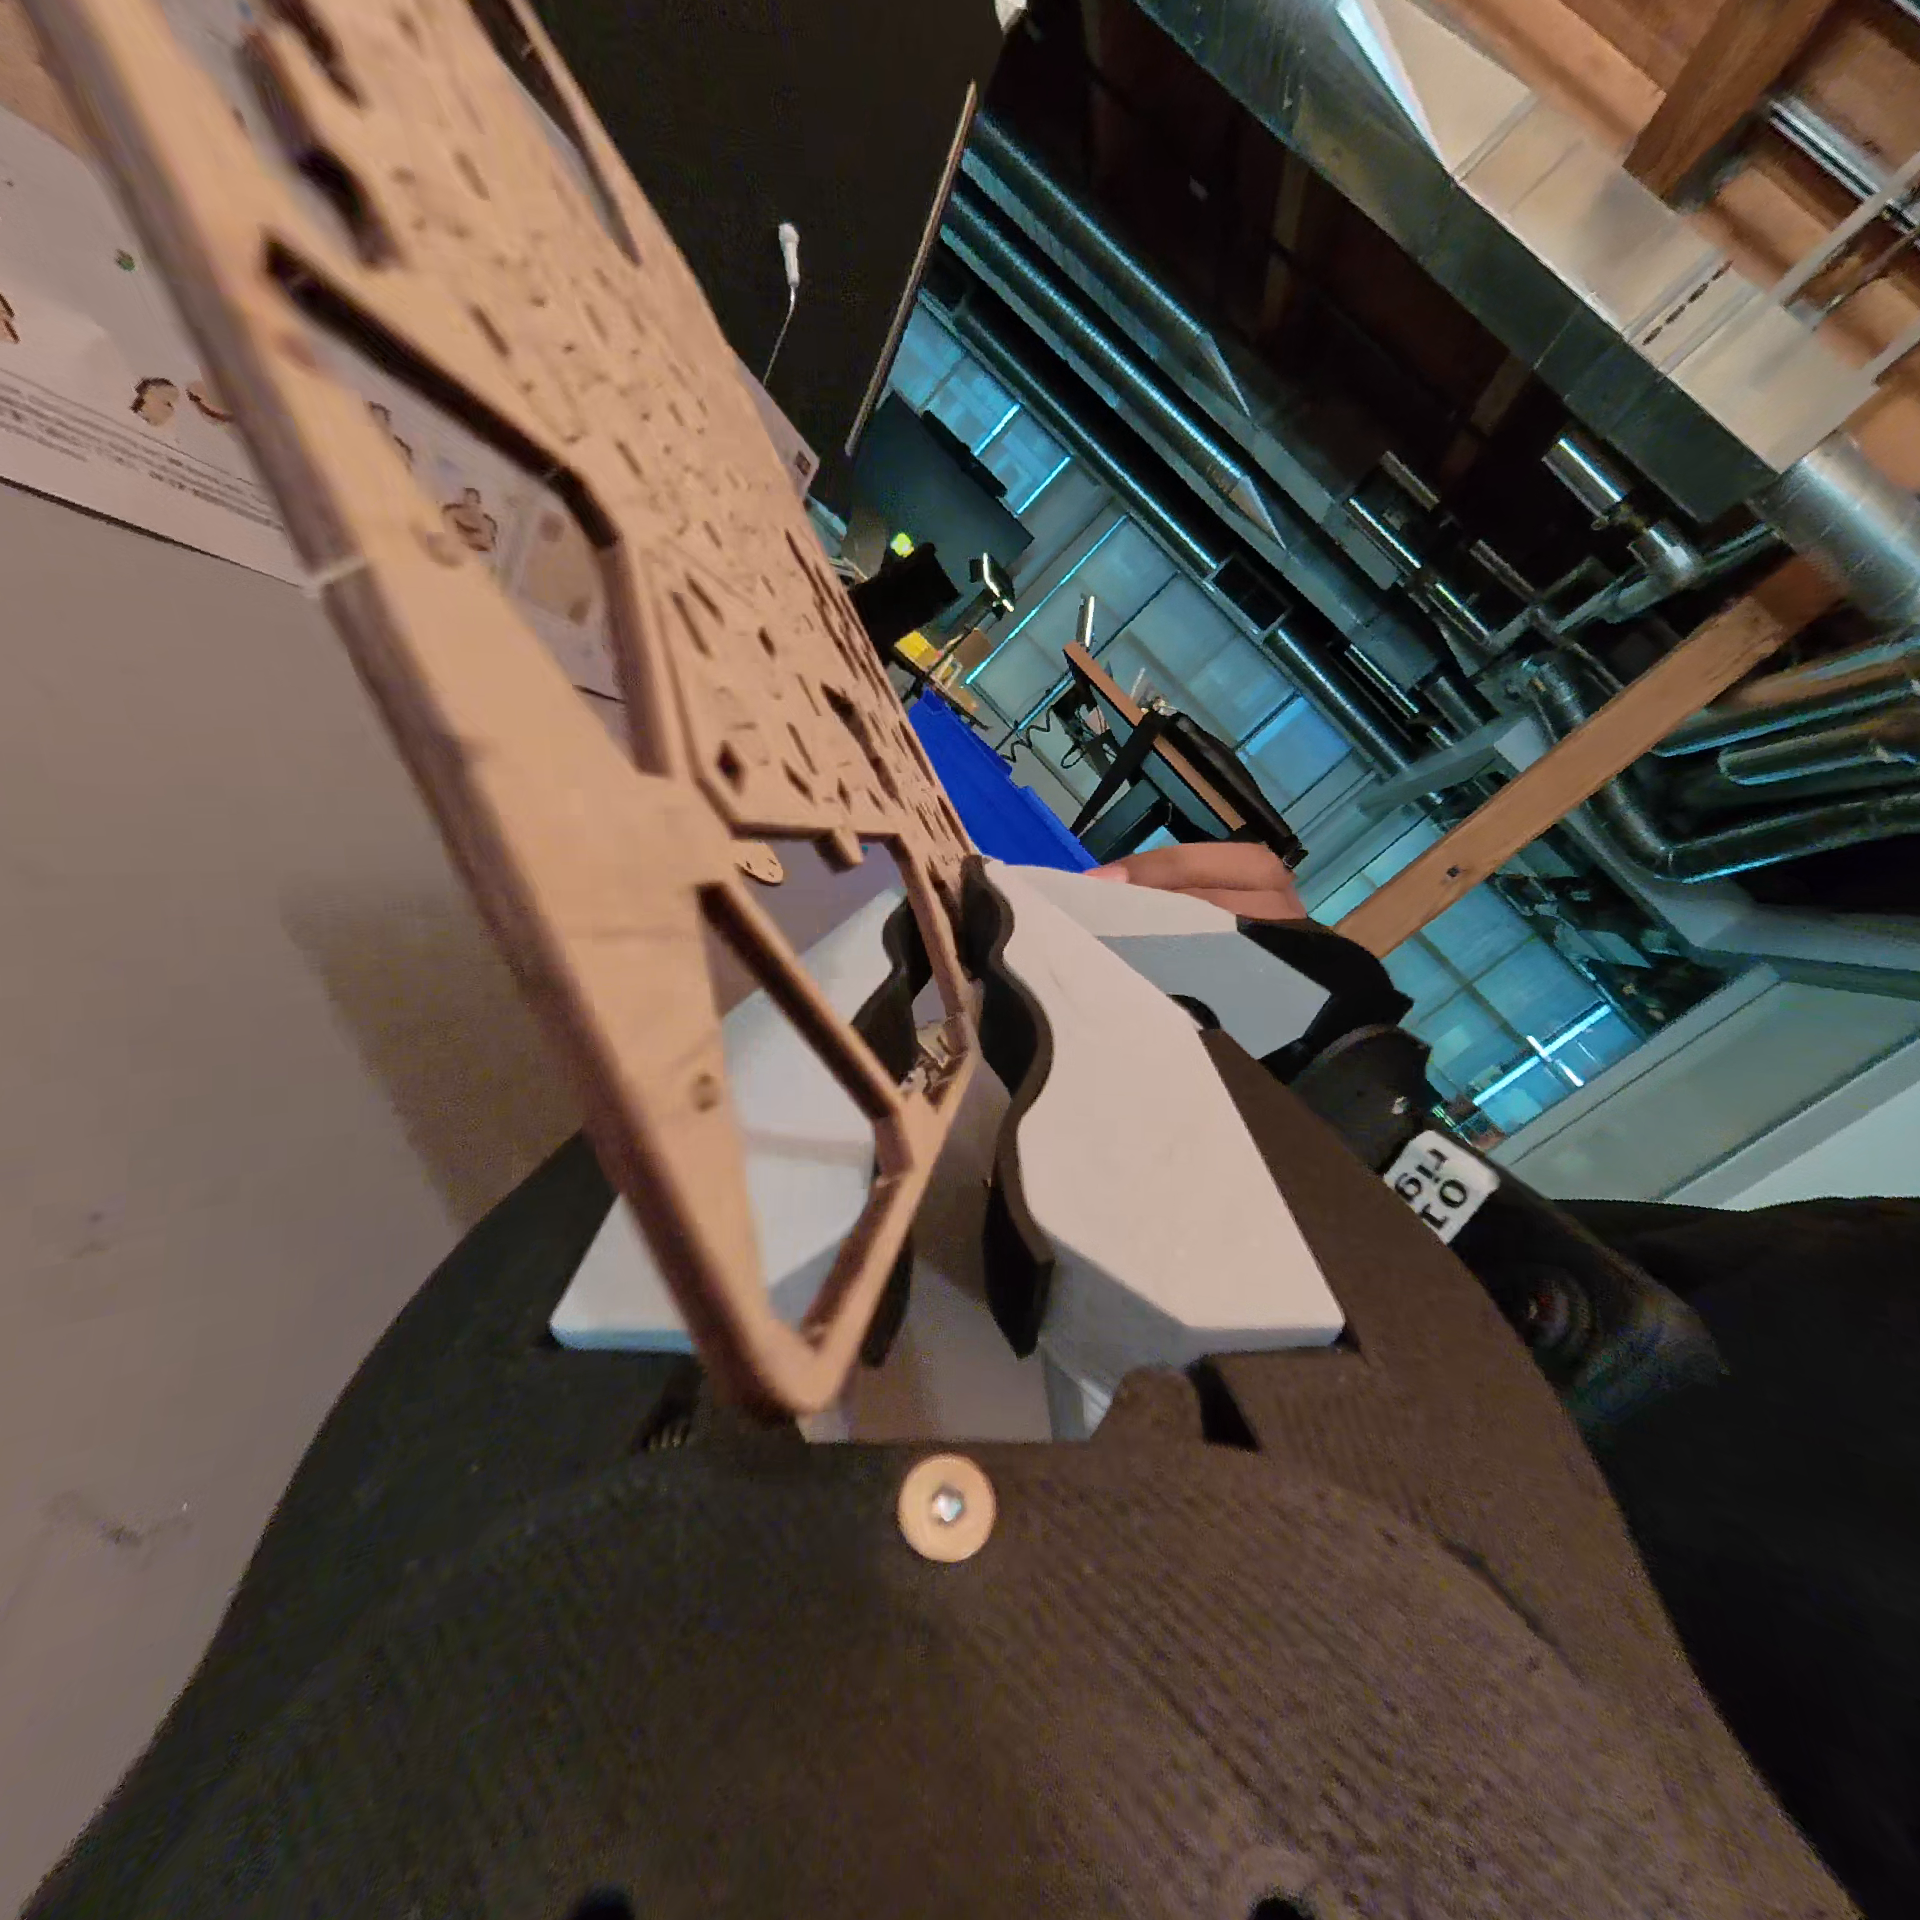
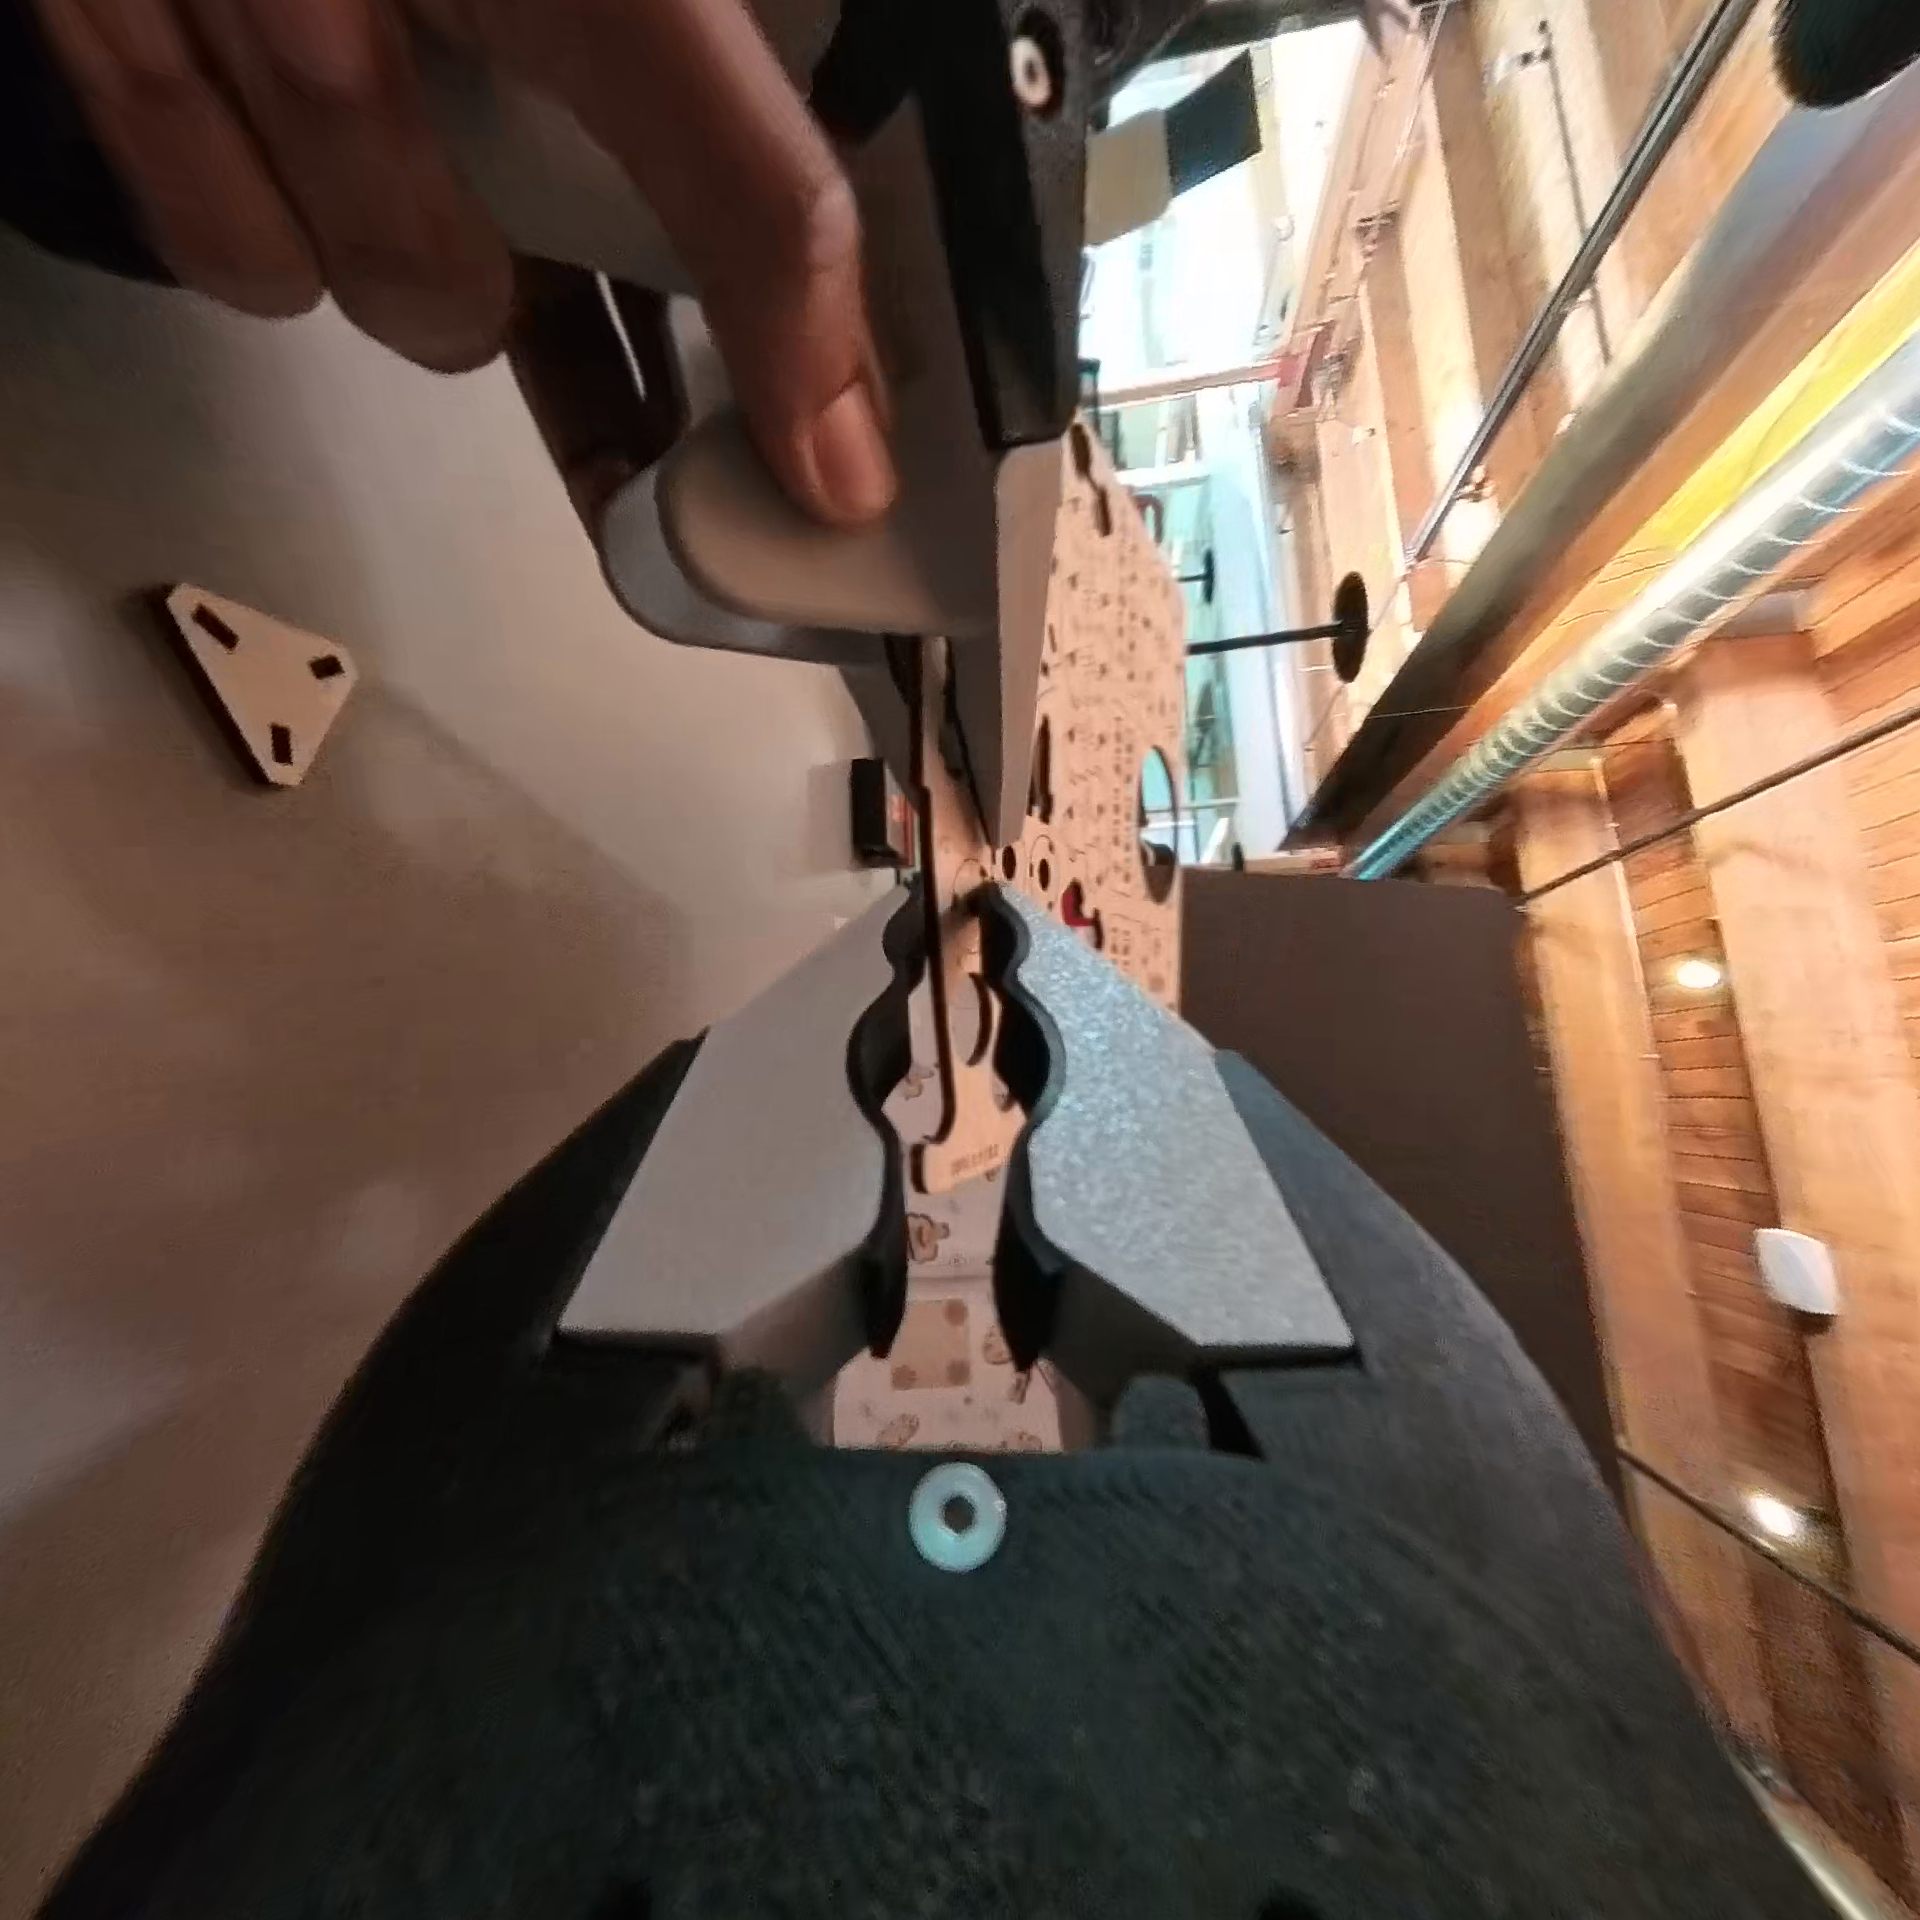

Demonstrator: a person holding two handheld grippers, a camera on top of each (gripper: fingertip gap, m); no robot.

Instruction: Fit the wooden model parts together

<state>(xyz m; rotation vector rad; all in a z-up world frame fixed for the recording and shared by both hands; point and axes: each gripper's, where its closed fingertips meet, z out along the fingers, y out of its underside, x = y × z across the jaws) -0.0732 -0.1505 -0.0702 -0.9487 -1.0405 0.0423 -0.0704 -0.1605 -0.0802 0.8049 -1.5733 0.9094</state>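
A thin laser-cut wooden sheet [image 1: 468, 416] with many cut-out shapes stands tilted up off the table. My left gripper [image 1: 940, 935] is shut on its lower corner frame, with the black pads pressed against both faces. In the right wrist view the same sheet [image 2: 1122, 675] shows nearly edge-on. My right gripper [image 2: 951, 914] is shut on its near edge. The left gripper [image 2: 966, 800], held by a hand [image 2: 727, 260], clamps the sheet from the opposite side, just beyond my right fingertips. A hand on the right gripper [image 1: 1216, 878] shows behind the sheet.
A small triangular wooden piece [image 2: 260, 675] with three slots lies on the beige table [image 2: 416, 987] to the left. A printed instruction sheet [image 1: 94, 395] lies on the table behind the wooden sheet. A small black device [image 2: 878, 810] stands on the table nearby.
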